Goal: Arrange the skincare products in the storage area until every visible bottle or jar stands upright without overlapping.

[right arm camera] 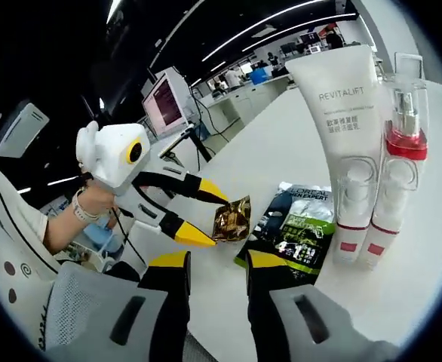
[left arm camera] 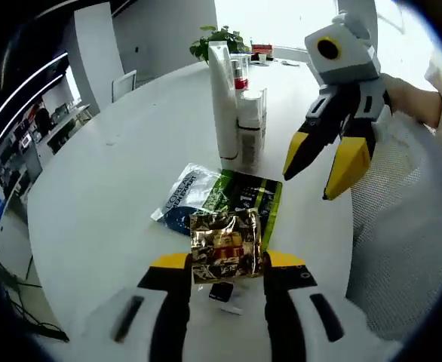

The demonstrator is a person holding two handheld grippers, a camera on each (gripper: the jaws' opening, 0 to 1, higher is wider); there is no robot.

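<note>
Nearest in the left gripper view, the left gripper (left arm camera: 226, 264) is pinching a crinkled gold sachet (left arm camera: 225, 245) between its yellow tips, holding it just above the round white table (left arm camera: 100, 196). In the right gripper view that sachet (right arm camera: 232, 219) is sitting at the ends of the same gripper (right arm camera: 206, 215). It is probably being held clear of the flat packets so it can be set down apart from them.

Just past it, a green and black packet (left arm camera: 255, 197) and a blue and white packet (left arm camera: 185, 194) are lying flat side by side, the green one seemingly overlapping the blue one's edge, so neither is upright yet.

To the side, the right gripper (left arm camera: 323, 162) is hovering over the table with its jaws spread and nothing between them, likely waiting to take a packet.

Farther on, toward the middle of the table, a tall white tube (left arm camera: 222, 102) and a red-collared pump bottle (left arm camera: 240, 83) are standing upright in clear packaging, close together; these look already placed. A potted plant (left arm camera: 219, 38) is sitting at the far edge.
</note>
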